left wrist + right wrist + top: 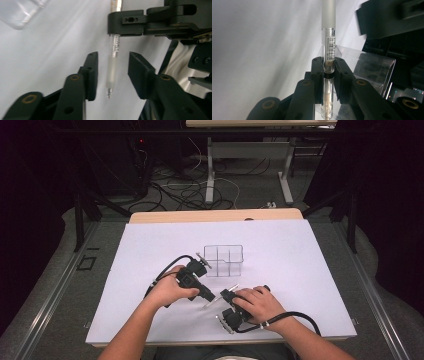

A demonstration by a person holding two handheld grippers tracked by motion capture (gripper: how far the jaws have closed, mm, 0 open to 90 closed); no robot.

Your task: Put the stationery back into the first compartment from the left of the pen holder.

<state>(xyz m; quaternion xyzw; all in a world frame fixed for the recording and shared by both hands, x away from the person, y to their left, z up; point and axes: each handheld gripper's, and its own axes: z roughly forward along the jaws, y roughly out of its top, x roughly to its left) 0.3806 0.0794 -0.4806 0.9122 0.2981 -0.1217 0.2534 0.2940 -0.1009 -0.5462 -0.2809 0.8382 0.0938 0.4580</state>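
A clear pen [211,302] with a frosted grip section lies slantwise just above the white sheet, between my two hands. My right gripper [328,61] is shut on the pen's [328,32] clear barrel, near a black ring. In the left gripper view the pen's [113,72] frosted end and tip point toward the camera. My left gripper [112,56] is open, one jaw on each side of that end, with a gap on both sides. Farther up the pen, the right gripper [126,23] clamps the barrel. The high view shows the left gripper [209,295] and the right gripper [225,296] nearly meeting.
A clear acrylic organizer [223,260] with several compartments stands on the white sheet [280,265] just beyond the grippers, and its corner [20,12] is at the top left of the left gripper view. Cables and table legs lie on the floor behind the table.
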